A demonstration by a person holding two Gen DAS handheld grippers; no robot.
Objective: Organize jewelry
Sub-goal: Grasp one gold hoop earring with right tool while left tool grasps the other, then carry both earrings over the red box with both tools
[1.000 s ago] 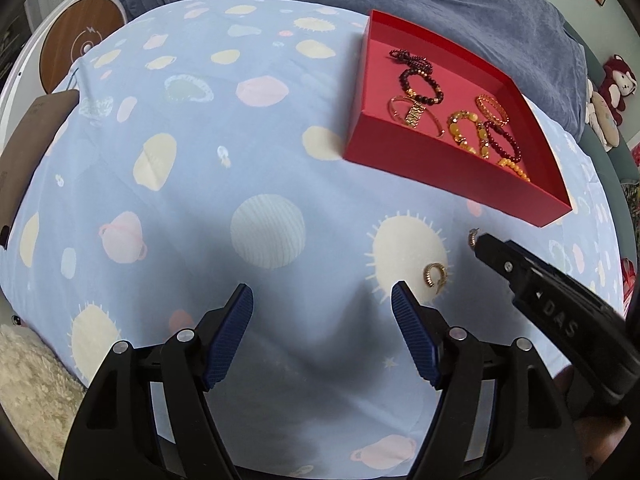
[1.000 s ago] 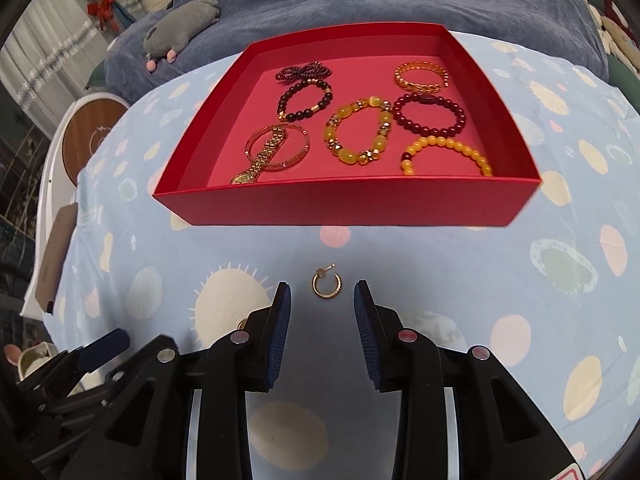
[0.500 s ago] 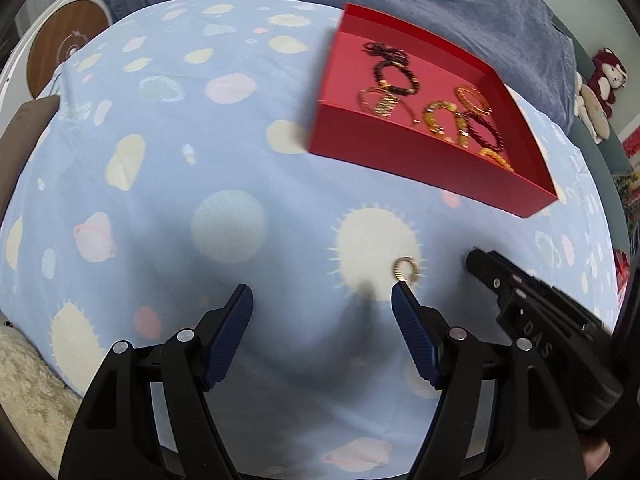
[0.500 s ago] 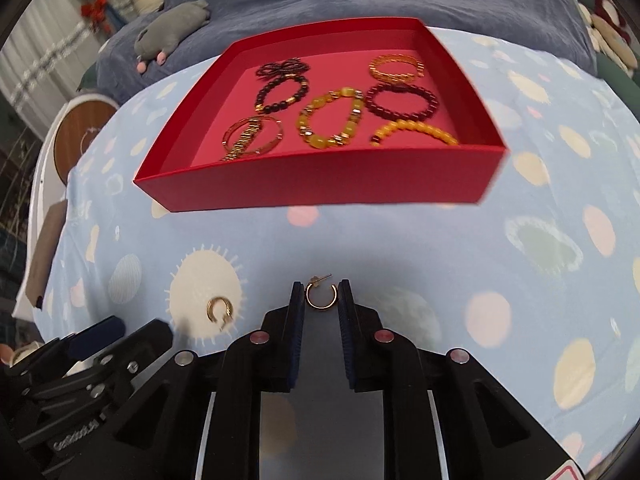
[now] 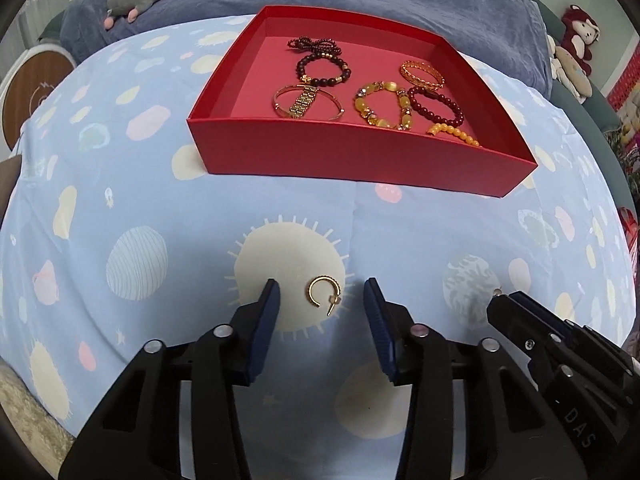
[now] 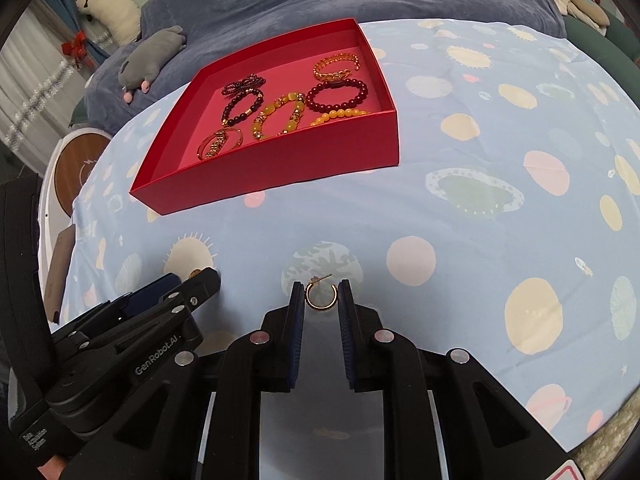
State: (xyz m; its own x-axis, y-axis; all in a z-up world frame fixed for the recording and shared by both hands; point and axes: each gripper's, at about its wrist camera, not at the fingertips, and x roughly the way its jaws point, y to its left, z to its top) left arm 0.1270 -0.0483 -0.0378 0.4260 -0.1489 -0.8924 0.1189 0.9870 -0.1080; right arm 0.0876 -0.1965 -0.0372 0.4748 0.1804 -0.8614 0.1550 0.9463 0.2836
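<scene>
Gold hoop earring (image 6: 320, 297) pinched in right claw (image 6: 320, 300)

The red tray's (image 5: 360, 156) near wall hides part of the yellow bead bracelet (image 5: 454, 133), and the left tongs (image 6: 196, 280) cover most of the second earring (image 6: 195, 273).

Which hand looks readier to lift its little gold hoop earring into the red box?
The right. The right gripper already pinches its gold hoop earring between both pads. The left gripper, jaws just closing, only straddles its earring, untouched on the cloth.
</scene>
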